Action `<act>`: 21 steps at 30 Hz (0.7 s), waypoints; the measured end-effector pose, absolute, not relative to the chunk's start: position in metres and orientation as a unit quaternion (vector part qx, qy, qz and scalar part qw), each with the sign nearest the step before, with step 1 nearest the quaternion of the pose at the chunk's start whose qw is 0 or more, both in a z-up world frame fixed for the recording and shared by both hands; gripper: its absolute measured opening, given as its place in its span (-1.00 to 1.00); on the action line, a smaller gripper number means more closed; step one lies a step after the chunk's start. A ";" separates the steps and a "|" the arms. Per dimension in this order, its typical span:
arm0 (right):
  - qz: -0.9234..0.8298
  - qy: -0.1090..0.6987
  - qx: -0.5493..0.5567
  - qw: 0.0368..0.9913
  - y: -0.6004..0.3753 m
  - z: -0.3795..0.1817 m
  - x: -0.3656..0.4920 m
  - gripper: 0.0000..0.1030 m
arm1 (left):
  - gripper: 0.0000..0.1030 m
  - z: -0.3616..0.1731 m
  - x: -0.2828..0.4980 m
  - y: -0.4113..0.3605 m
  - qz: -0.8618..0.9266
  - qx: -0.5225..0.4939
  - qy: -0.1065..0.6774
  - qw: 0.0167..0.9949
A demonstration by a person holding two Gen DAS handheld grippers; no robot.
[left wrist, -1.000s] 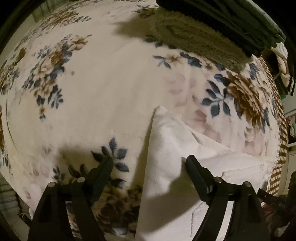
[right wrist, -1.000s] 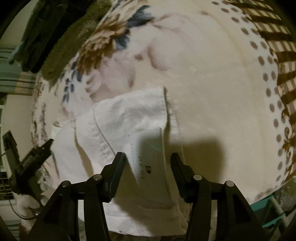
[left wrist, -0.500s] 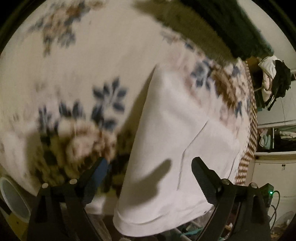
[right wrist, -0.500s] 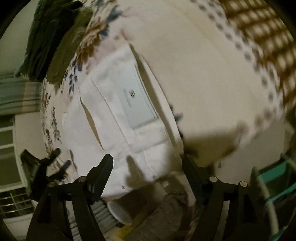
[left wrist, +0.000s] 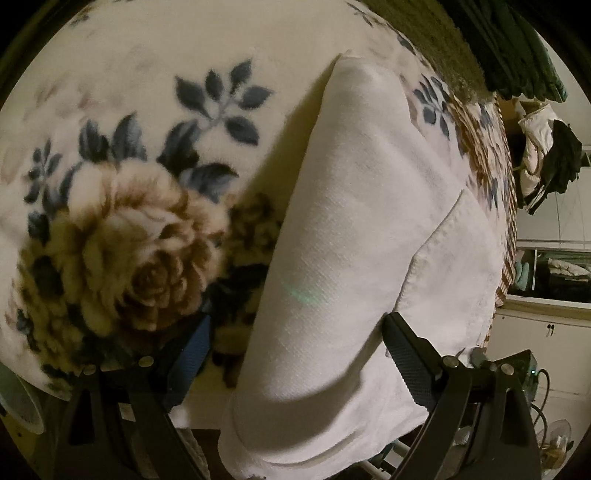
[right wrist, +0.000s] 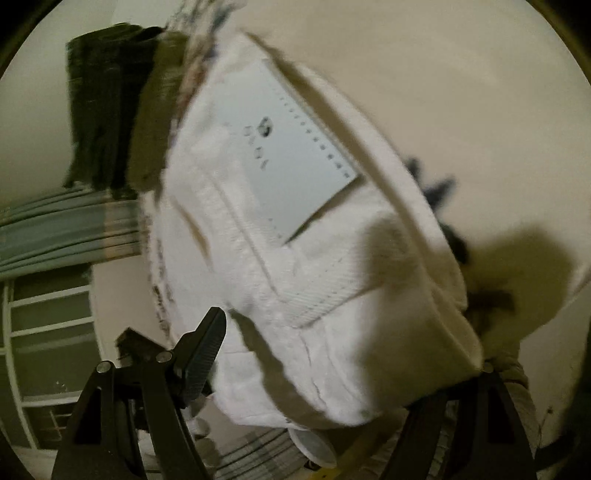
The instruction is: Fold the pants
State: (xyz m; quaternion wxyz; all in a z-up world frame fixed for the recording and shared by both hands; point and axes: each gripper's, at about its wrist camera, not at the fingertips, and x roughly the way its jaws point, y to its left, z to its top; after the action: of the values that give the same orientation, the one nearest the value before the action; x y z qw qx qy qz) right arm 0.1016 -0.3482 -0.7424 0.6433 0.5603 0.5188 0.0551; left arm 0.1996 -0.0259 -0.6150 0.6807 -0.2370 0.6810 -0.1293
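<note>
Your left gripper (left wrist: 295, 354) stands with its jaws spread wide, one finger over the floral blanket (left wrist: 122, 155) and the other over the folded white pants (left wrist: 362, 229); nothing is clamped between them. Your right gripper (right wrist: 332, 354) is also spread apart, though only its left finger (right wrist: 203, 350) shows clearly, while the other is hidden behind the hem of the pants (right wrist: 295, 258), so you cannot tell from this view whether that finger touches the cloth.

Take the pants as your landmark. They lie folded into a thick white bundle on the blanket, with the near end hanging over the edge of the bed toward both grippers. In your left wrist view, a large brown rose (left wrist: 147, 266) and dark blue leaves (left wrist: 218, 103) sit on the blanket just beside the pants, on their left. Beyond the far end of the pants lies an olive towel (left wrist: 436, 33) with dark green folded clothes (left wrist: 517, 48) stacked by it. To the right of the pants, well apart, clothes hang by a white cabinet (left wrist: 543, 332).

In your right wrist view, which is blurred, a pale label (right wrist: 295, 158) with small dark print lies on top of the pants. A white round object (right wrist: 314, 443) shows below the overhanging end.
</note>
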 end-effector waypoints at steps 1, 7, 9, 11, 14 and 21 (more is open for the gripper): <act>0.068 0.506 0.570 0.644 -0.349 -0.739 0.102 0.54 | 0.81 -0.615 0.200 -0.026 -0.129 -0.241 0.681 0.680; 0.047 0.552 0.499 0.666 -0.354 -0.755 0.104 0.48 | 0.87 -0.619 0.199 -0.028 -0.137 -0.237 0.678 0.682; 0.050 0.567 0.486 0.663 -0.352 -0.752 0.105 0.45 | 0.87 -0.619 0.200 -0.030 -0.135 -0.236 0.680 0.681; 0.029 0.588 0.460 0.665 -0.354 -0.734 0.107 0.45 | 0.87 -0.614 0.201 -0.029 -0.130 -0.233 0.682 0.681; 0.013 0.599 0.403 0.692 -0.359 -0.681 0.114 0.45 | 0.87 -0.586 0.204 -0.025 -0.090 -0.196 0.672 0.708; -0.006 0.651 0.269 0.710 -0.341 -0.646 0.192 0.46 | 0.87 -0.530 0.289 -0.050 -0.099 -0.146 0.622 0.763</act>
State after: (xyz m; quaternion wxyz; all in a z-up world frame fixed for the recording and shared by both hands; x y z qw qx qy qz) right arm 0.1916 -0.3406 -0.6463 0.7096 0.2687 0.6513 -0.0064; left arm 0.2887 -0.0500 -0.5304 0.7626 -0.1458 0.6224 -0.0992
